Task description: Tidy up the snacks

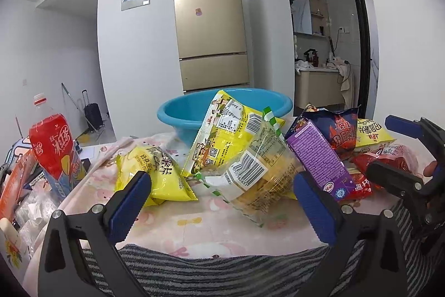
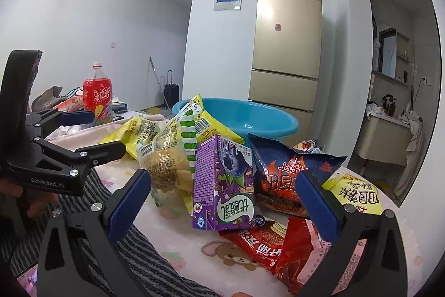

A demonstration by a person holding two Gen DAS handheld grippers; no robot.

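A pile of snacks lies on a pink cartoon-print cloth. It holds a purple drink carton (image 2: pixel 222 185) (image 1: pixel 319 157), a clear bag of yellow pastry (image 1: pixel 258 171) (image 2: pixel 167 163), yellow chip bags (image 1: pixel 155 174) (image 1: pixel 219 130), a dark blue bag (image 2: pixel 289 180) and a red bag (image 2: pixel 281 249). A blue basin (image 1: pixel 194 110) (image 2: pixel 250 118) stands behind the pile. My left gripper (image 1: pixel 222 202) is open and empty in front of the pastry bag. My right gripper (image 2: pixel 222 199) is open and empty, facing the purple carton.
A red drink bottle (image 1: pixel 52 146) (image 2: pixel 98 96) stands at the left among clutter. A gold fridge (image 1: pixel 211 27) stands at the back wall. A striped cloth (image 1: pixel 222 269) covers the near table edge. The right gripper shows in the left wrist view (image 1: pixel 403 157).
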